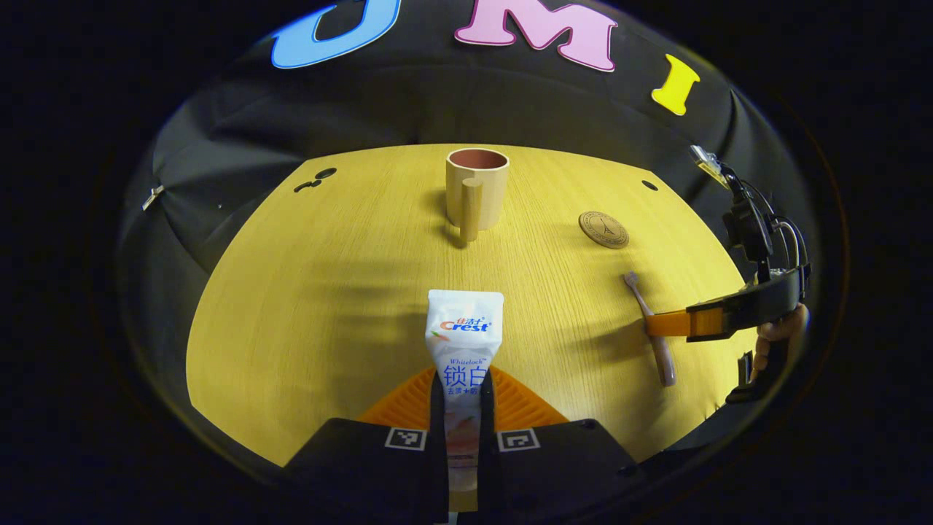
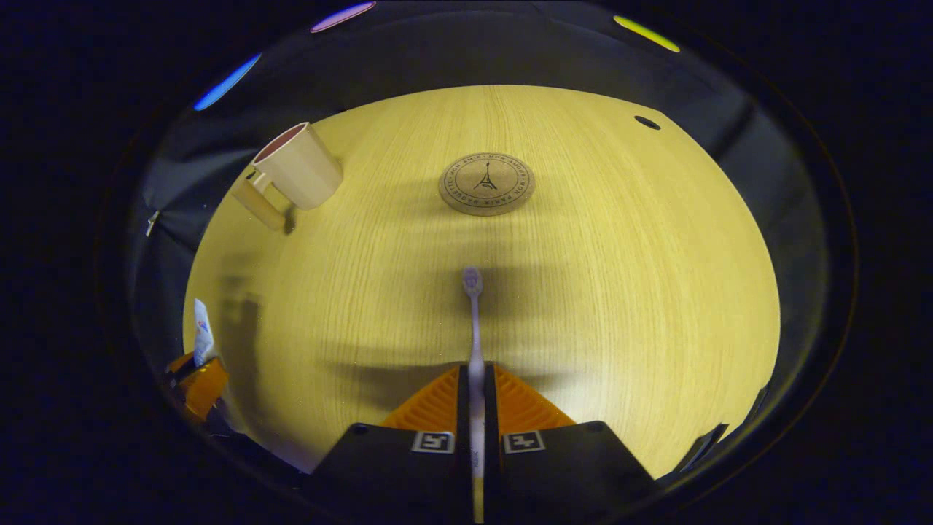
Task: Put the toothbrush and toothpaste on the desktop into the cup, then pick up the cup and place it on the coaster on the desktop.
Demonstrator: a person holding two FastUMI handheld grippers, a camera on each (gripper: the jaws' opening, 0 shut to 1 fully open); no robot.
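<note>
A white toothpaste tube (image 1: 463,343) stands up between the fingers of my left gripper (image 1: 463,397), which is shut on its lower part just above the wooden desktop (image 1: 328,292). The beige cup (image 1: 476,188) with a reddish inside stands upright at the far middle, handle toward me. My right gripper (image 2: 475,390) is shut on the handle of a pale toothbrush (image 2: 474,321), its head pointing toward the round cork coaster (image 2: 486,183). In the left gripper view the right gripper (image 1: 660,324) reaches in from the right over the toothbrush (image 1: 651,321), near the coaster (image 1: 603,229).
The right gripper view has the cup (image 2: 297,173) at the far left and the left gripper with the toothpaste tube (image 2: 202,337) at the lower left. A hand (image 1: 780,335) holds the right gripper. Small dark holes (image 1: 315,179) mark the desktop's far corners.
</note>
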